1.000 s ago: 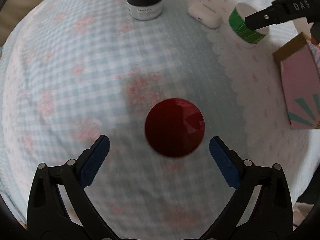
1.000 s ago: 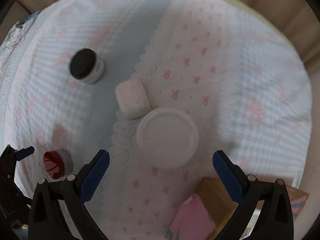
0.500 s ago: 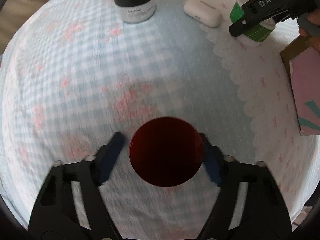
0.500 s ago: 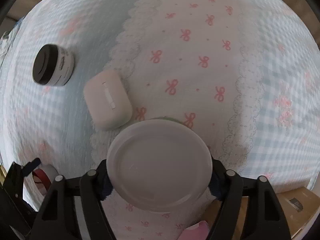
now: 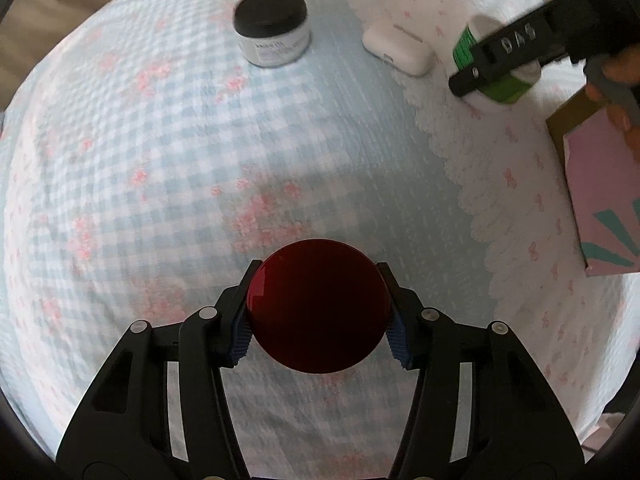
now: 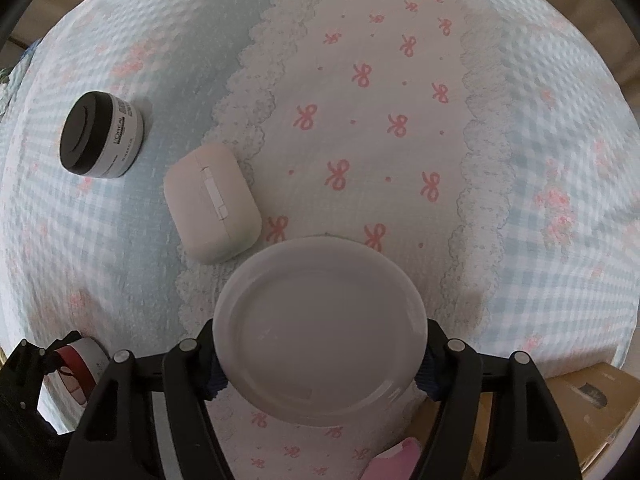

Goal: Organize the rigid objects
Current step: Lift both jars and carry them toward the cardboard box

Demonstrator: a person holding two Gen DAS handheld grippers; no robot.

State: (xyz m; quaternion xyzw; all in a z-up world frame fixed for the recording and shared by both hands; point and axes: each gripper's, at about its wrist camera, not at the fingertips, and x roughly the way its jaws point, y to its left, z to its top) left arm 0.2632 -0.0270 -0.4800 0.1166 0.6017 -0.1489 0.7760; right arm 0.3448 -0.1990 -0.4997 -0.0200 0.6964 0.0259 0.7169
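left gripper (image 5: 318,322) pads clamped on red-lidded jar (image 5: 318,306); right gripper (image 6: 320,364) jaws just closing, pressed on white-lidded green jar (image 6: 318,330). earbud case (image 6: 212,208) just beside it.

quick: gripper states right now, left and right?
Left gripper: closed on the red-lidded jar.
Right gripper: jaws have just been closing; pads now grip the white-lidded jar.

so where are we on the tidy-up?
Nothing looks sorted yet. In hand: left gripper is shut on the red-lidded jar; right gripper, jaws just closing, is clamped on the white-lidded green jar. Both jars seem to sit on the cloth. Left: black-lidded jar, white case, and wherever these go, perhaps the box.
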